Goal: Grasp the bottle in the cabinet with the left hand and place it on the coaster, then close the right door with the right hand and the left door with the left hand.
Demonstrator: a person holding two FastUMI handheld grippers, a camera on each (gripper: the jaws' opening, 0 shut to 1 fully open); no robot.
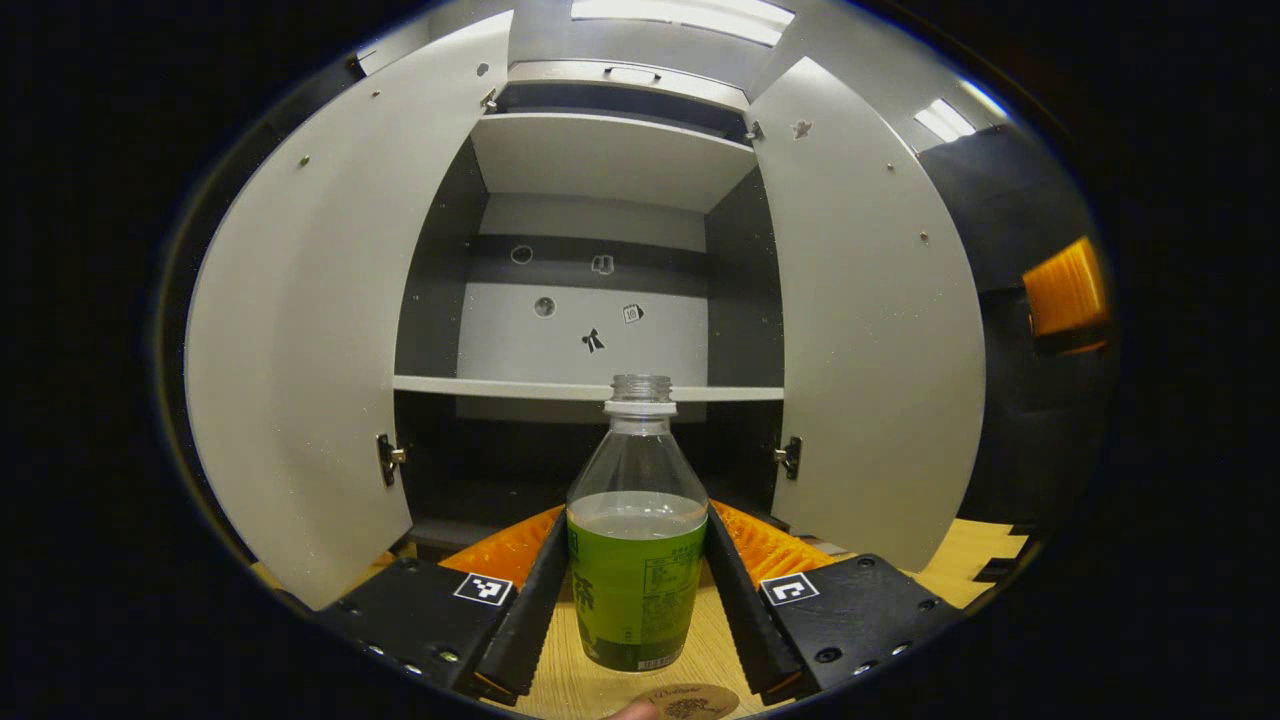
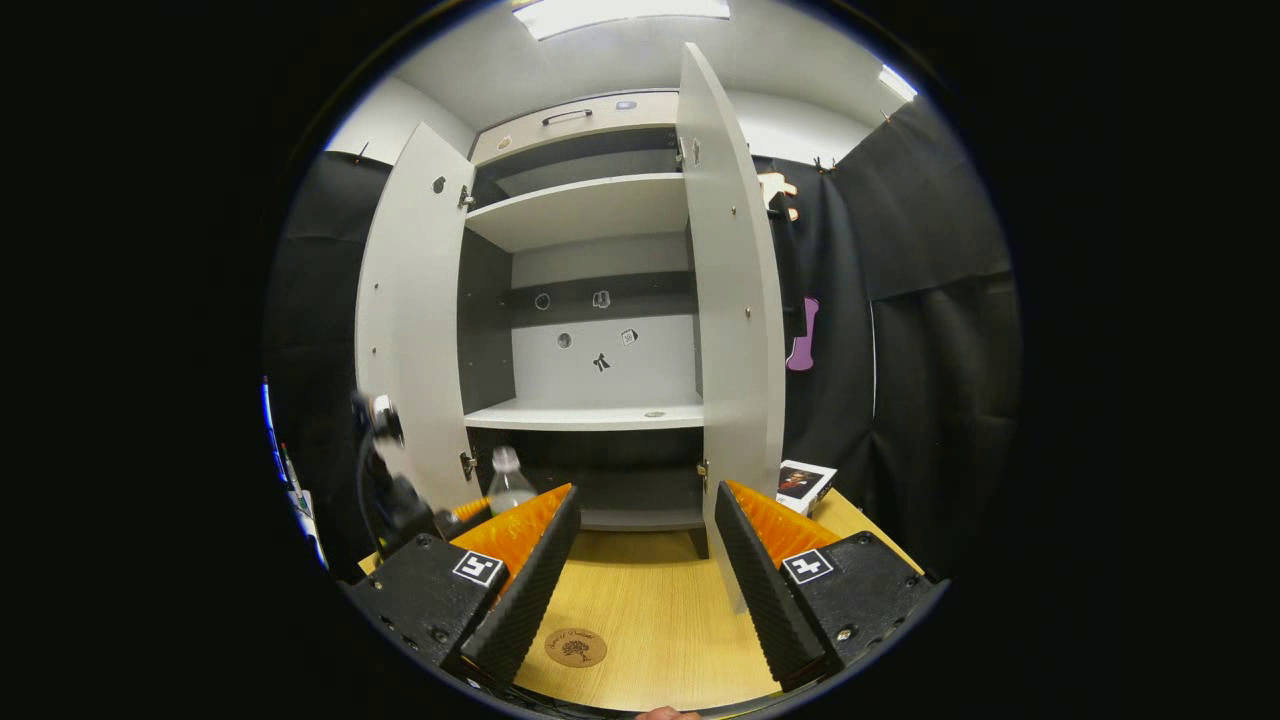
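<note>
Left gripper view looks straight into the cabinet (image 1: 610, 300), whose left door (image 1: 310, 330) and right door (image 1: 870, 320) both stand swung wide open, showing pale shelves and a dark back panel with a few small stickers. The left gripper (image 1: 637, 600) holds the bottle (image 1: 637, 540) upright between its two fingers, one pressed against each side of the green label; the bottle is clear above, uncapped, with liquid up to about the top of the label. It sits out in front of the cabinet, over the wooden tabletop (image 1: 570, 690); whether its base touches the wood cannot be told. The round brown coaster (image 1: 690, 700) lies at the bottom edge of this view, just in front of the bottle. Right gripper view shows the right gripper (image 2: 640, 590) with its fingers spread well apart and nothing between them, pointing at the cabinet's lower opening. The coaster (image 2: 575, 647) lies on the table between those fingers, nearer the left one. Farther off at left, the bottle's top (image 2: 510, 485) shows beside the open left door (image 2: 415, 320)
</note>
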